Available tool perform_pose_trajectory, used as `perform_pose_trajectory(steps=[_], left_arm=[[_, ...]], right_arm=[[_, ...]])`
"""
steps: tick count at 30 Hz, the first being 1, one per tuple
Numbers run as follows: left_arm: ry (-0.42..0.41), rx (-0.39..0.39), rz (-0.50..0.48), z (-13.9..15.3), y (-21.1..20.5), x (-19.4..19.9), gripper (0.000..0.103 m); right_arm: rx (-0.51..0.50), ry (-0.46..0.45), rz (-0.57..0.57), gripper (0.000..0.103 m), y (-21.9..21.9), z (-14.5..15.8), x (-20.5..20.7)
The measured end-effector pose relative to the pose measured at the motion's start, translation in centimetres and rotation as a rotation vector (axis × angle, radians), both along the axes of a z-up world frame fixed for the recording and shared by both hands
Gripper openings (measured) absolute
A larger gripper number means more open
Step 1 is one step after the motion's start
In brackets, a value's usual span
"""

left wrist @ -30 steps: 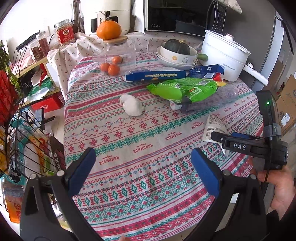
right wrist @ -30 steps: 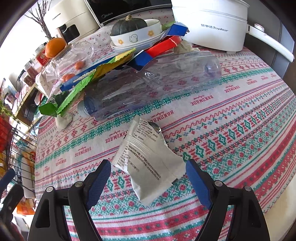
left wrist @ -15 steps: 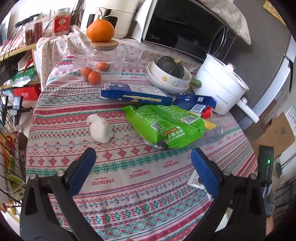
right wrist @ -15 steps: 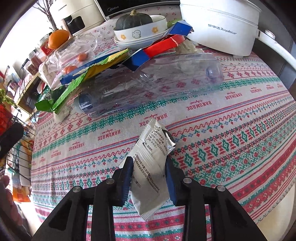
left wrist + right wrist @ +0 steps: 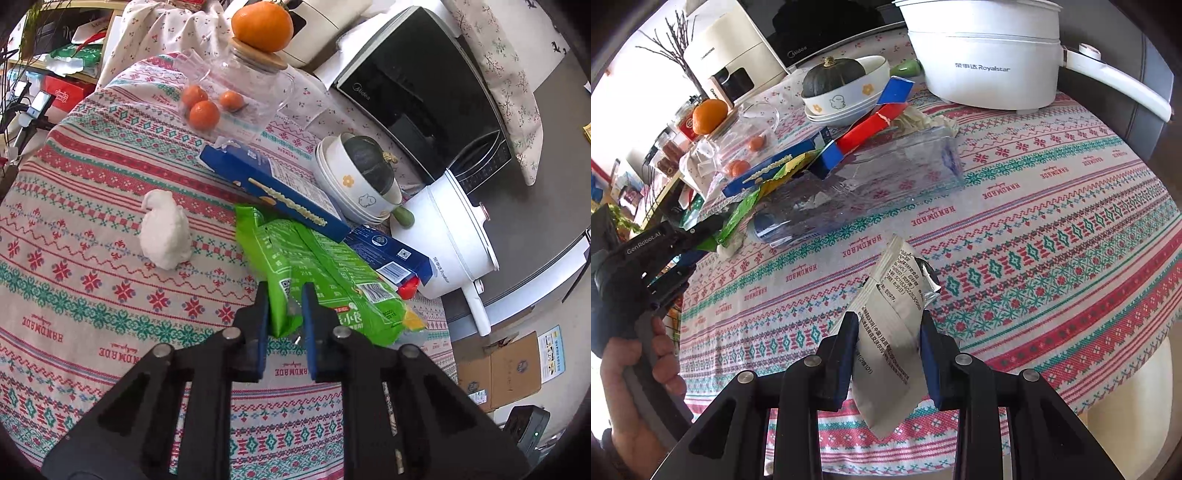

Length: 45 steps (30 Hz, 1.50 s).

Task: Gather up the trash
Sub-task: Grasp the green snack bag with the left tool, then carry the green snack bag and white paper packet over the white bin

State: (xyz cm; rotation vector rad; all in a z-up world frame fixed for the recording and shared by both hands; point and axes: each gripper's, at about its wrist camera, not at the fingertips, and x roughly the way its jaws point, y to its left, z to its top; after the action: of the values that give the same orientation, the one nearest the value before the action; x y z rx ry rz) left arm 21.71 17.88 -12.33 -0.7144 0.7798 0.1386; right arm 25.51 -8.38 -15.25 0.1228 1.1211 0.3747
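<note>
Patterned cloth covers the cluttered worktop [image 5: 1052, 206]. Left claw [image 5: 284, 295], wide open a second ago, is now pinched on the green snack bag [image 5: 325, 273] by the blue carton [image 5: 273, 188]. Right claw [image 5: 888, 332] keeps its clamp on the white wrapper [image 5: 890, 325], lifted clear. Two pieces secured; both likely ready to bin.

Glossy green plastic bag [image 5: 325, 273], matt woven tablecloth [image 5: 92, 295] (patterned), crinkled clear plastic bottle [image 5: 871, 184]
</note>
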Motion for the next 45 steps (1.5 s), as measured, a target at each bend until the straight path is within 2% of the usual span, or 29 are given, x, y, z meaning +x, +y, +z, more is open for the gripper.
perform_pose_trajectory(steps=[17, 27, 45], left_arm=[[-0.180, 0.244, -0.210, 7.9, -4.1, -4.2, 0.008], [-0.287, 0.234, -0.322, 11.0, -6.6, -7.6, 0.008], [-0.291, 0.252, -0.592, 10.3, -15.3, -9.7, 0.008]], right_arm=[[0.092, -0.108, -0.070, 0.033, -6.0, 5.6, -3.6], [0.155, -0.167, -0.124, 0.033, -9.1, 8.2, -5.9], [0.149, -0.184, -0.212, 0.034, -15.0, 8.8, -8.5]])
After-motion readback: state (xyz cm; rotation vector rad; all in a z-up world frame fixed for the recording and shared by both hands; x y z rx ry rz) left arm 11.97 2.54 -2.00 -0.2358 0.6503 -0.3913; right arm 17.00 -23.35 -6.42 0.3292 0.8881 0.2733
